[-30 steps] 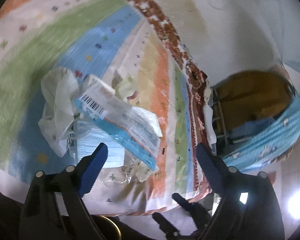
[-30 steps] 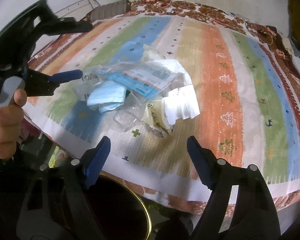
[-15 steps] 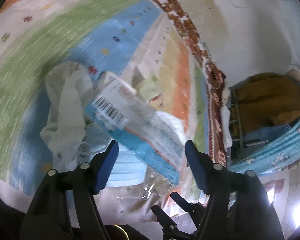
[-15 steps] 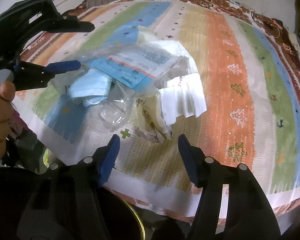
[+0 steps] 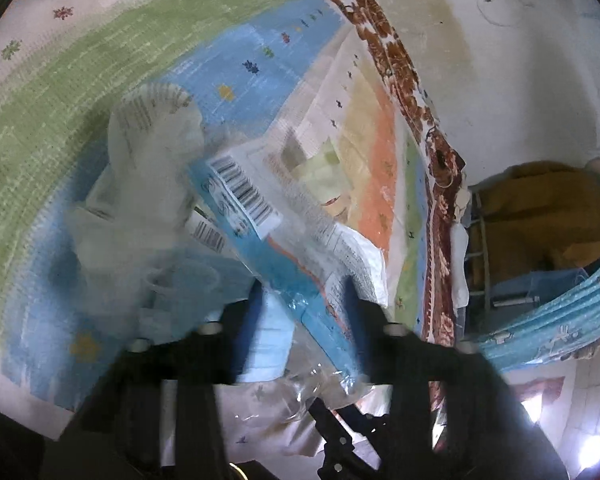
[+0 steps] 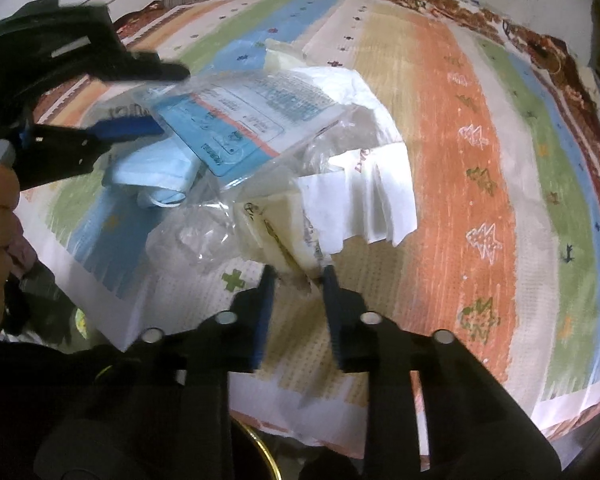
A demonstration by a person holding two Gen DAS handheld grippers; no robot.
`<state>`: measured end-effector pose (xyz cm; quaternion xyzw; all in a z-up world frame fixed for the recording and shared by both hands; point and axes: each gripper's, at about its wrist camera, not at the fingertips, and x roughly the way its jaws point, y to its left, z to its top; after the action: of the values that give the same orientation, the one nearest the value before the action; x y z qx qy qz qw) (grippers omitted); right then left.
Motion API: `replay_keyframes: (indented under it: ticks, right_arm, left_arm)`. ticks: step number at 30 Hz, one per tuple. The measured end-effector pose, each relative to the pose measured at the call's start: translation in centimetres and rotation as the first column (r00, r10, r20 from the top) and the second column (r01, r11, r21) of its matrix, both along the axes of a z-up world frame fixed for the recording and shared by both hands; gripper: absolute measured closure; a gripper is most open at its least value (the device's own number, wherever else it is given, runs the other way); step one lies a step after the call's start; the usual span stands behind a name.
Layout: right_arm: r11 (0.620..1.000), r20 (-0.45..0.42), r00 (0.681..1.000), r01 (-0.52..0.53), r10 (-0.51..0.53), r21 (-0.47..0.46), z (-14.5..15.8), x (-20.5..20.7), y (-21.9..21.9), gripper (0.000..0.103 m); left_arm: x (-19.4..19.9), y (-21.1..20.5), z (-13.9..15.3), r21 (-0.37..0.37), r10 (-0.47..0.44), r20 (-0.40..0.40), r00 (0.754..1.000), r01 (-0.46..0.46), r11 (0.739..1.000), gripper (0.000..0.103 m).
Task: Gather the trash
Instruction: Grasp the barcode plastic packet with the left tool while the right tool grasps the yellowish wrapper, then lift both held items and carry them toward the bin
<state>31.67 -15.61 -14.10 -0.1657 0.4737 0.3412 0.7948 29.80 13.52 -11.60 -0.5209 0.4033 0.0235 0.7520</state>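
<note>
Trash heap sits near the front edge of a striped bedspread [image 6: 460, 128] on what looks like a bed: a blue-and-clear mask packet [image 6: 240, 120] on top, a pale blue face mask [image 6: 156, 172] under it, crumpled clear film [image 6: 188, 240], a cream sachet [image 6: 276, 232], white folded paper [image 6: 372, 200].

Left gripper [image 5: 304, 300]: jaws have just been closing, now narrow, with the mask packet [image 5: 284, 248] lying between the blue fingers. From the right wrist view the lower finger [image 6: 124, 128] sits under the packet's corner. Whether the pads press yet I cannot tell; blur hides the contact.

Right gripper [image 6: 298, 276]: jaws also just closing, now narrow, tips either side of the cream sachet's lower corner. Contact looks likely but is not certain.

Step in hand, as I judge it: pinch one item per gripper, then carry to a bin. A dark round rim with a gold edge [image 6: 260, 456] shows below the right gripper, possibly that bin.

To do it well:
- Finish closing before lifting; thin film slips from a half-closed jaw.
- Bite deeper than the corner, especially on the slick packet.
- Lift slowly; layers overlap, and the mask or film may drag along and fall.
- Avoid nipping the bedspread under the sachet.
</note>
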Motion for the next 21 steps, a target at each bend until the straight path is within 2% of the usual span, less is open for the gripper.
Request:
replay_keyframes:
  ticks: [2,3,6,9,13,18,21]
  right_arm:
    - [1.000,-0.003,1.000,0.001,-0.001,0.007,0.0,0.1,0.0,0.095]
    - [1.000,-0.005,1.000,0.005,-0.005,0.008,0.0,0.2,-0.1,0.096]
    - [1.000,-0.011,1.000,0.004,-0.003,0.016,0.3,0.3,-0.1,0.098]
    - [1.000,-0.011,1.000,0.002,-0.001,0.024,0.8,0.1,-0.1,0.099]
    - [0.998,-0.017,1.000,0.002,-0.001,0.059,1.8,-0.1,-0.2,0.100]
    - [0.993,-0.024,1.000,0.008,-0.006,0.119,3.5,-0.2,-0.6,0.100]
    - [0.989,-0.016,1.000,0.007,-0.005,0.150,4.6,-0.4,-1.0,0.100]
  left_arm:
    - [0.2,-0.1,0.1,-0.009,0.003,0.011,1.000,-0.003,1.000,0.080]
    - [0.4,-0.2,0.3,-0.002,0.000,0.016,1.000,0.000,1.000,0.090]
    - [0.5,-0.3,0.8,0.004,-0.002,0.034,0.999,0.001,1.000,0.100]
    - [0.6,-0.7,2.4,0.030,-0.016,0.072,0.997,0.013,0.999,0.101]
    - [0.5,-1.3,5.5,0.103,-0.054,0.130,0.990,0.040,0.994,0.102]
    - [-0.3,-1.5,8.8,0.237,-0.104,0.162,0.981,0.063,0.969,0.102]
    - [-1.1,-0.8,10.0,0.270,-0.115,0.175,0.978,0.065,0.961,0.102]
